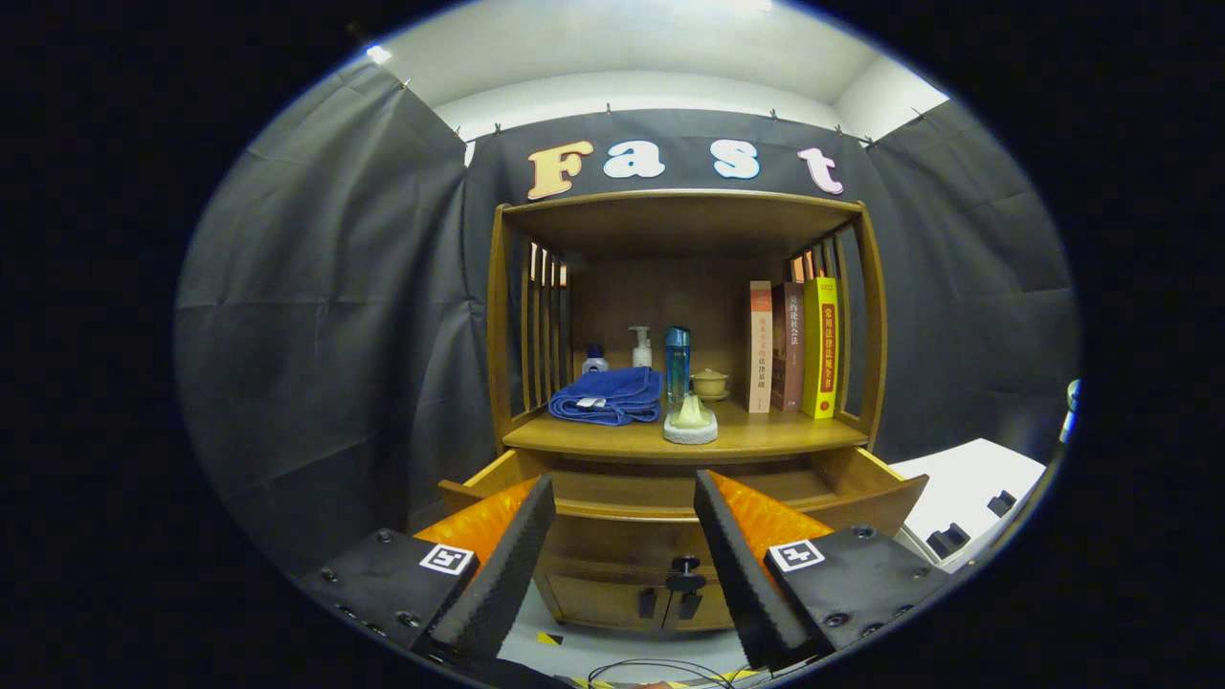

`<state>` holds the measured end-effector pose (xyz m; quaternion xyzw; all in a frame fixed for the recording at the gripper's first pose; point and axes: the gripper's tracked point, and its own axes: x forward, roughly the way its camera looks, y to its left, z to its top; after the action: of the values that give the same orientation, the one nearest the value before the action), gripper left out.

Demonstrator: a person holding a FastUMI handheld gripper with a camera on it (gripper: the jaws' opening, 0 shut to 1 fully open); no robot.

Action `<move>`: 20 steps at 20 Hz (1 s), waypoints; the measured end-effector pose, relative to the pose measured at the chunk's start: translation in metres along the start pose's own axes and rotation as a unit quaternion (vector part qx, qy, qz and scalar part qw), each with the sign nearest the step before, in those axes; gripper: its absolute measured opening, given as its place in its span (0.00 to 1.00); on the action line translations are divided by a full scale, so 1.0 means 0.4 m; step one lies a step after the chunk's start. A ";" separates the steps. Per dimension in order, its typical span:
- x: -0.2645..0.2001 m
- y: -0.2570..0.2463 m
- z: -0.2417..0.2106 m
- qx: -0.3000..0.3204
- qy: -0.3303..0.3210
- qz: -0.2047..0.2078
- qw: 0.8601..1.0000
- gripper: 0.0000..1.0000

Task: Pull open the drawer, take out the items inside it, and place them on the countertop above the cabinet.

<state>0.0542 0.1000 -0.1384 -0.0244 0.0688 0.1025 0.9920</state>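
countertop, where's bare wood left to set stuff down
Bare wood runs along the countertop front edge, widest between the pale lidded dish and the books. The left half is crowded: blue towel, bottles behind it. The gripper is open before the pulled-out drawer.

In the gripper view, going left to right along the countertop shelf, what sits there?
Small blue-capped white bottle → white pump bottle → tall blue drinking bottle → small lidded ceramic cup → three upright books, beige, dark brown, yellow. The open gripper hangs before the pulled-out wooden drawer.
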 end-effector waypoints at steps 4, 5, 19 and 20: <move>-0.014 -0.020 -0.062 -0.008 -0.010 -0.017 1.000 0.97; -0.012 -0.028 -0.079 -0.008 -0.013 -0.021 1.000 0.97; 0.106 -0.098 -0.262 -0.020 0.005 -0.048 0.999 0.97; 0.113 -0.100 -0.271 -0.018 0.010 -0.049 0.999 0.97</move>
<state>0.0921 0.0632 -0.2509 -0.0470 0.0752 0.0551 0.9945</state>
